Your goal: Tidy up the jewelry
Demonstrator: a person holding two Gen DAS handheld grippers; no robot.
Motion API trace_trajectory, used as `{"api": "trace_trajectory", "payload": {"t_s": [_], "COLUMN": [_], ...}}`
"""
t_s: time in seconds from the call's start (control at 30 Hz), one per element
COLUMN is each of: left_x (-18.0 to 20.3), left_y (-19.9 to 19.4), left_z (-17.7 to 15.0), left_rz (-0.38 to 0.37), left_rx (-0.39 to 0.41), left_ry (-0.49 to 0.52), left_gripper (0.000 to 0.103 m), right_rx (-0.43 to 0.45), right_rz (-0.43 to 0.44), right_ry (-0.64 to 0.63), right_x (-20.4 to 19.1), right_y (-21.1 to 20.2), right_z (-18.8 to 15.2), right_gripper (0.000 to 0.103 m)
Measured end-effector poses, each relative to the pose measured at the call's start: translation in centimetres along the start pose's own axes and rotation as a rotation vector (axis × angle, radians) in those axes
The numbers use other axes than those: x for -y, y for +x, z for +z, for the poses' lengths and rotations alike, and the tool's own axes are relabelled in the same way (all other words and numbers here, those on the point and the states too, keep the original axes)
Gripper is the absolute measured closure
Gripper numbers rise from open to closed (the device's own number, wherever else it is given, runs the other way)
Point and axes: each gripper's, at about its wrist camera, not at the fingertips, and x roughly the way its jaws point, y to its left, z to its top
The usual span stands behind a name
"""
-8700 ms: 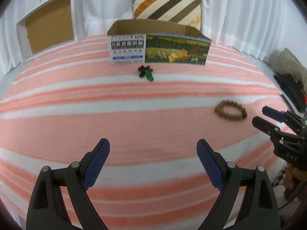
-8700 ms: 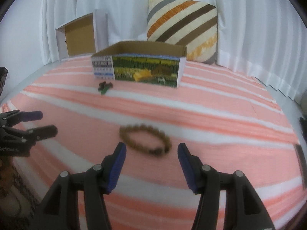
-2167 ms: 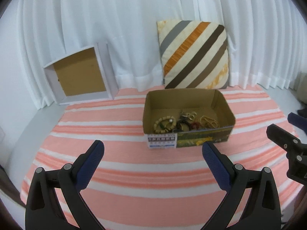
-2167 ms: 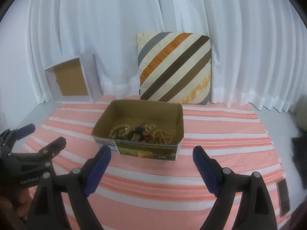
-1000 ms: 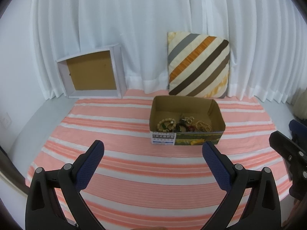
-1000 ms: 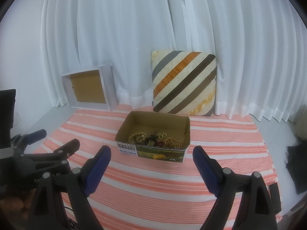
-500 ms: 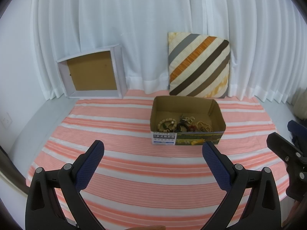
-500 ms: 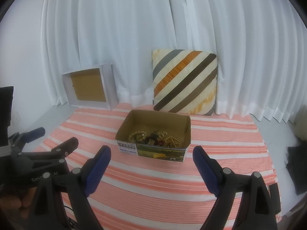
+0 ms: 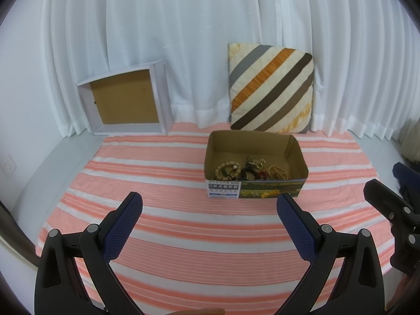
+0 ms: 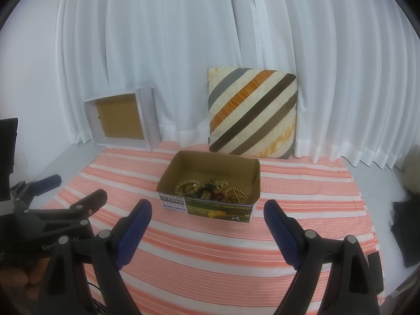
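Domestic room staged for recording, white floor-length curtains [image 9: 183,39] along far wall, striped cushion [image 9: 271,89] leaning against them, coral-and-white striped cloth [image 9: 197,236] covering near surface, wall socket [image 9: 9,166] at left.

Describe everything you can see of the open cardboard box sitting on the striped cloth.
The open brown cardboard box is rectangular and lidless, with plain walls inside and a printed green landscape picture and white label on its near side. It stands upright on the pink-and-white striped cloth, before the striped cushion. Beaded bracelets and other jewelry lie inside.
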Motion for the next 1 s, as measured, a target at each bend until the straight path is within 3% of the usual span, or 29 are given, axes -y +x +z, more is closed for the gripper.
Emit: {"api": "trace_trajectory", "payload": {"t_s": [1.0], "left_x": [-0.41], "left_y": [0.4], "left_z": [-0.23], "left_rz": [-0.016], "left_rx": [-0.008], "left_ry": [-0.017], "left_gripper": [0.001], "right_rx": [-0.01], "right_rz": [-0.008], "right_ry": [0.007], "right_x": [0.72], "right_y": [0.45], "right_z": [-0.18], "right_gripper": [0.014]}}
